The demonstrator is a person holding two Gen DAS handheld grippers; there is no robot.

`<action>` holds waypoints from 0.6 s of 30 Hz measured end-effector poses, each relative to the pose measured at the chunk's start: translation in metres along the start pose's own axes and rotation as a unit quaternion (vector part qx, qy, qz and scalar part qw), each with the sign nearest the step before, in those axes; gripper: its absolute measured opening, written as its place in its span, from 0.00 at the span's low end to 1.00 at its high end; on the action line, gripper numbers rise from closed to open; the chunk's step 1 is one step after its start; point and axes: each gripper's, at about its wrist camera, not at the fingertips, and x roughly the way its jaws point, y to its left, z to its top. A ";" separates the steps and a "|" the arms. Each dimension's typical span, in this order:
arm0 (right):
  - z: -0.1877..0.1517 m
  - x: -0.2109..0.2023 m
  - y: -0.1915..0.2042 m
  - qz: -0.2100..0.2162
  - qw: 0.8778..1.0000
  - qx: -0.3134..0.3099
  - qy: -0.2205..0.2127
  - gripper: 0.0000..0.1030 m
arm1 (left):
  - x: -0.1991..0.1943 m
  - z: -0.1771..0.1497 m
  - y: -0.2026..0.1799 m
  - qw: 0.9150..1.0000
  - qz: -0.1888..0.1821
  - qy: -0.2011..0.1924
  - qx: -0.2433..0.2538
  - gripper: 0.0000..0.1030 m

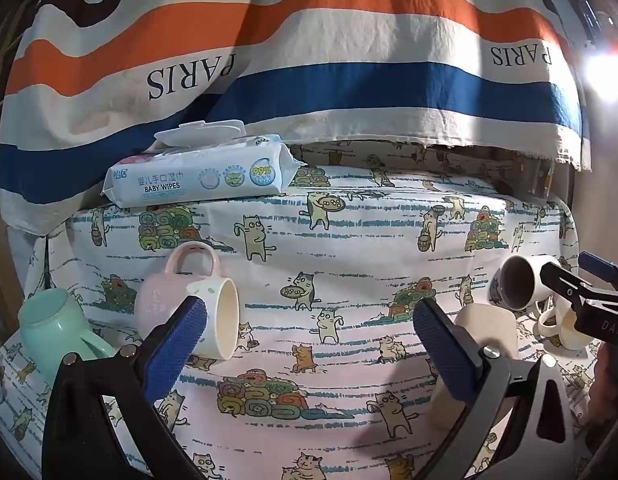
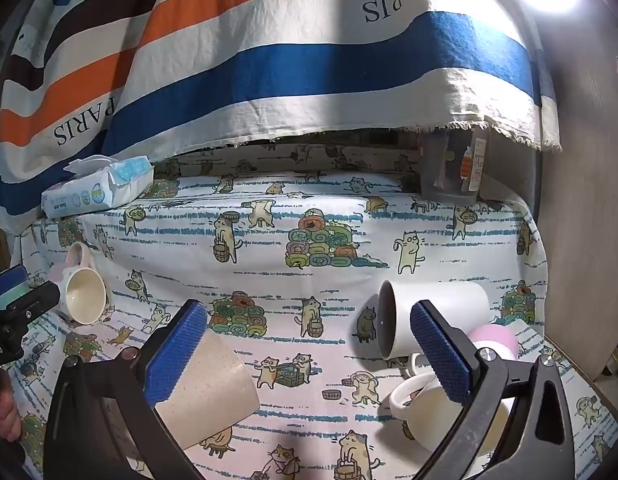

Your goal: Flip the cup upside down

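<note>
Tongs on both sides, left tongs [image 1: 309,336] and right tongs [image 2: 309,344], stand released and empty, the right pair framing the speckled beige cup [image 2: 213,384] lying on its side on the tabletop [image 2: 309,208], near the white mug [image 2: 433,312], presumably lining up a flip grasp.

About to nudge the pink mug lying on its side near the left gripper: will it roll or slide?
The pink mug lies on its side with the handle pointing up, so a sideways push would probably rock it until the handle meets the cloth. It looks glazed and rigid, likely slick against the pads. The soft cloth may bunch rather than let it slide.
</note>
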 end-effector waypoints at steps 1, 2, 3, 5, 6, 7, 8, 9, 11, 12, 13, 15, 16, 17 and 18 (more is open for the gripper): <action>0.000 0.000 0.001 0.000 1.000 -0.001 0.002 0.99 | 0.000 0.000 0.000 1.000 0.000 0.001 0.000 1.00; 0.000 0.000 0.001 0.000 1.000 -0.002 0.002 0.99 | -0.001 0.000 0.000 1.000 0.000 0.001 0.000 1.00; 0.000 0.000 0.002 0.000 1.000 -0.003 0.001 0.99 | -0.002 0.000 0.000 1.000 -0.001 0.000 0.000 1.00; 0.000 0.001 0.005 0.001 1.000 -0.003 0.001 0.99 | -0.004 0.000 -0.001 1.000 -0.001 0.000 0.000 1.00; -0.001 0.001 0.004 0.001 1.000 -0.003 0.000 0.99 | -0.005 0.000 -0.002 1.000 0.000 0.000 0.000 1.00; -0.001 0.001 0.004 0.001 1.000 -0.002 0.000 0.99 | -0.006 0.000 -0.002 1.000 0.000 0.000 0.000 1.00; -0.001 0.000 0.003 0.001 1.000 -0.001 0.000 1.00 | -0.004 0.005 0.003 1.000 0.000 0.003 -0.003 1.00; -0.001 0.000 0.002 0.001 1.000 -0.001 0.000 0.99 | -0.004 0.005 0.003 1.000 -0.001 0.004 -0.003 1.00; 0.000 0.001 0.007 -0.001 1.000 -0.011 0.002 0.99 | -0.005 0.004 0.003 1.000 0.000 0.002 -0.003 1.00; -0.001 0.001 0.007 -0.001 1.000 -0.011 0.002 0.99 | -0.006 0.004 0.003 1.000 0.000 0.002 -0.002 1.00; -0.001 0.001 0.007 -0.002 1.000 -0.011 0.002 0.99 | -0.007 0.005 0.003 1.000 0.000 0.002 -0.002 1.00; -0.001 0.001 0.005 -0.001 1.000 -0.011 0.003 0.99 | -0.009 0.006 0.004 1.000 -0.001 0.002 -0.002 1.00; -0.001 0.001 0.004 -0.001 1.000 -0.011 0.003 0.99 | -0.007 0.005 0.004 1.000 -0.001 0.002 -0.002 1.00; -0.001 0.000 0.004 -0.001 1.000 -0.011 0.003 1.00 | -0.001 0.003 0.002 1.000 -0.003 0.005 -0.002 1.00; -0.001 0.000 0.003 -0.001 1.000 -0.011 0.003 1.00 | -0.001 0.003 0.001 1.000 -0.009 0.007 -0.001 1.00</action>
